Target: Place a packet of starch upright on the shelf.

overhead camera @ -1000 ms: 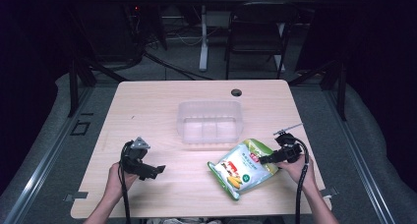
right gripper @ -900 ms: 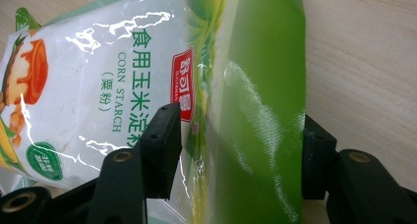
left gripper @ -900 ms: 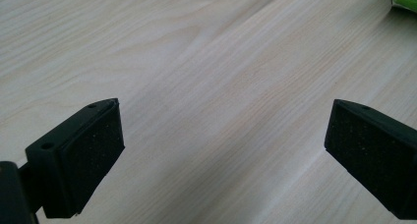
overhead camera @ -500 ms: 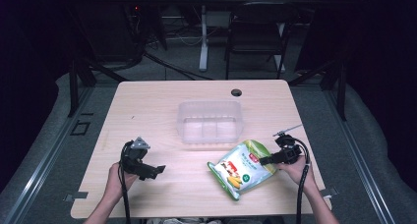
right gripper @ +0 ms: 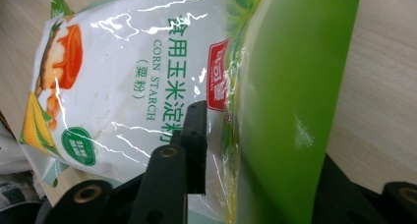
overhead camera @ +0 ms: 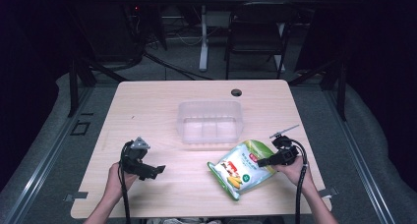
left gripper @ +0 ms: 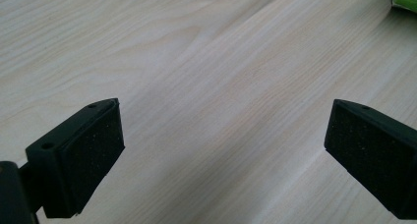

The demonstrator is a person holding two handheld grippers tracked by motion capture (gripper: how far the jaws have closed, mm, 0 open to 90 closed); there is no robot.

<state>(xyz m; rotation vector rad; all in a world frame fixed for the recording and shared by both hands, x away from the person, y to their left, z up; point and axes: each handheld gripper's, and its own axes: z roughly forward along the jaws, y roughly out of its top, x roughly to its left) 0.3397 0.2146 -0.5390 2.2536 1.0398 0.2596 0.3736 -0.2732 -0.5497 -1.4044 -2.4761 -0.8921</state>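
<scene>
- Left gripper (overhead camera: 158,170) — held low over the bare wooden surface (overhead camera: 147,111) at its near left, jaws spread wide with nothing between them.
- Clear plastic tub (overhead camera: 210,122) sits mid-surface, just beyond the bag.
- Corn starch bag (overhead camera: 242,167) lies near right.
- Right gripper (overhead camera: 261,162) — jaws clamped on the bag's edge.
</scene>
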